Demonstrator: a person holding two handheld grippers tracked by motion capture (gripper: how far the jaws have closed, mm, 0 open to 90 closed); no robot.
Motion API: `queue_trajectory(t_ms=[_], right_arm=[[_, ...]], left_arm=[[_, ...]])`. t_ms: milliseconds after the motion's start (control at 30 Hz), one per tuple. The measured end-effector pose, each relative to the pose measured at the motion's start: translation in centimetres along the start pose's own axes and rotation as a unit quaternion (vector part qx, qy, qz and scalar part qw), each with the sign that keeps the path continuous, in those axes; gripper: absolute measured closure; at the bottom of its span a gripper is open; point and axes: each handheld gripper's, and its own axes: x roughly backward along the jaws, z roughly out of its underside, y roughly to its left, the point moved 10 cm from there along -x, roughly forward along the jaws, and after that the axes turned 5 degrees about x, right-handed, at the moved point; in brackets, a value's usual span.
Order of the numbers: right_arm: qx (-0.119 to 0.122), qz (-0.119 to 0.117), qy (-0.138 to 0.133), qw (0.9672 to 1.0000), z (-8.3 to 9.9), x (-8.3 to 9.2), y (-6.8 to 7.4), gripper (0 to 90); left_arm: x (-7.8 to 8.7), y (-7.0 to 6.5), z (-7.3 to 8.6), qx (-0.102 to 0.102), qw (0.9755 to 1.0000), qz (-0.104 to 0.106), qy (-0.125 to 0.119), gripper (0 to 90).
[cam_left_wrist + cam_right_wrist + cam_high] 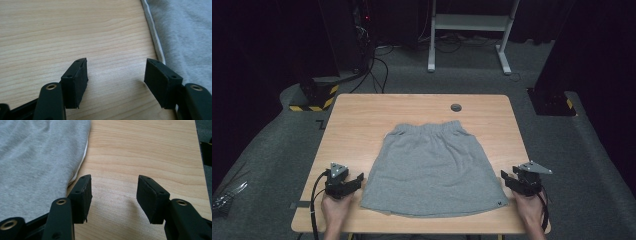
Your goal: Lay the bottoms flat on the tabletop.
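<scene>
A grey skirt (432, 167) lies flat on the wooden table (357, 120), waistband at the far side, hem toward the person. My left gripper (357, 179) hangs just left of the skirt's near left corner, jaws open over bare wood. In the left gripper view the left gripper (116, 77) has nothing between its pads, and the skirt's edge (180, 37) runs past the right jaw. My right gripper (506, 179) sits at the skirt's near right corner, also open. In the right gripper view the right gripper (113, 195) is empty, with the skirt (37, 165) beside its left jaw.
A small round grommet (456, 107) is set in the table near the far edge. Grey carpet surrounds the table. A white desk frame (469, 30) stands beyond, cables and a black-and-yellow striped base (314, 97) at the far left.
</scene>
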Motion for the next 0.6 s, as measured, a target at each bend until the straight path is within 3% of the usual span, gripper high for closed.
queue_trajectory(t_ms=[233, 600], right_arm=[[0.004, 0.005, 0.019, 0.9998, 0.5, -0.68, 0.04, 44.8], [-0.004, 0.014, 0.023, 0.9996, 0.55, -0.8, -0.2, 39.7]], left_arm=[[-0.28, 0.09, -0.06, -0.015, 0.9997, -0.019, 0.005, 34.5], [-0.37, 0.02, -0.02, -0.014, 0.9997, -0.021, 0.009, 29.6]])
